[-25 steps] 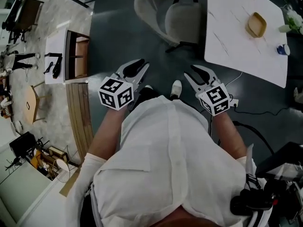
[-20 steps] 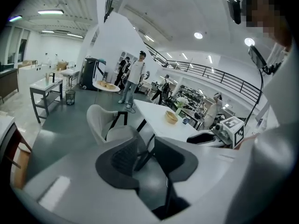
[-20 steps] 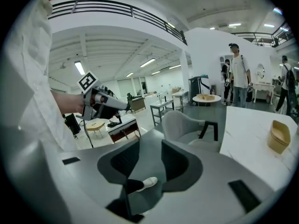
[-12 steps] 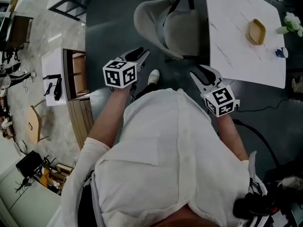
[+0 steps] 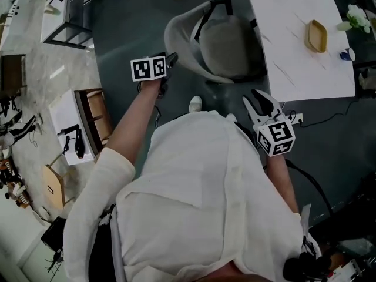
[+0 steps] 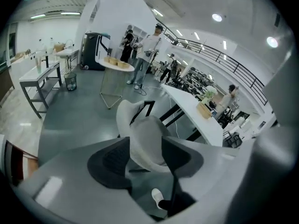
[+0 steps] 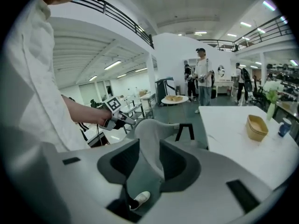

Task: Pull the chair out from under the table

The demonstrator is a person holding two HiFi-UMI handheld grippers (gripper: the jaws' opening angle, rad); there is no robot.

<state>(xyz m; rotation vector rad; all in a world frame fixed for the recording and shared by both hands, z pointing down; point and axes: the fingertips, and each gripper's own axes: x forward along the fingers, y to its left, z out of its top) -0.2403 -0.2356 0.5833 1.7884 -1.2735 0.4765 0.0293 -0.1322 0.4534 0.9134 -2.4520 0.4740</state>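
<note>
The grey shell chair (image 5: 217,40) stands with its seat partly under the white table (image 5: 294,40). My left gripper (image 5: 169,60) is stretched out to the left rim of the chair's back, close to it. Its jaws have just been opening, and nothing is between them. In the left gripper view the chair's back (image 6: 145,134) shows ahead through the open jaws. My right gripper (image 5: 259,97) hangs open and empty near the table's front edge, short of the chair; its jaws have just been opening a little too. The right gripper view shows the chair (image 7: 149,143) and the left gripper (image 7: 122,120) beside it.
On the table stand a wooden bowl (image 5: 317,35), a plant (image 5: 358,17) and a small cup (image 5: 346,54). A cable (image 5: 317,119) runs over the dark floor at the right. A wooden cabinet (image 5: 94,113) stands at the left. My shoe (image 5: 195,104) is just behind the chair. People (image 7: 203,76) stand far off.
I have stepped nearer the chair. My left gripper has reached forward to the chair's back and its jaws have spread. The right gripper has shifted slightly towards the table.
</note>
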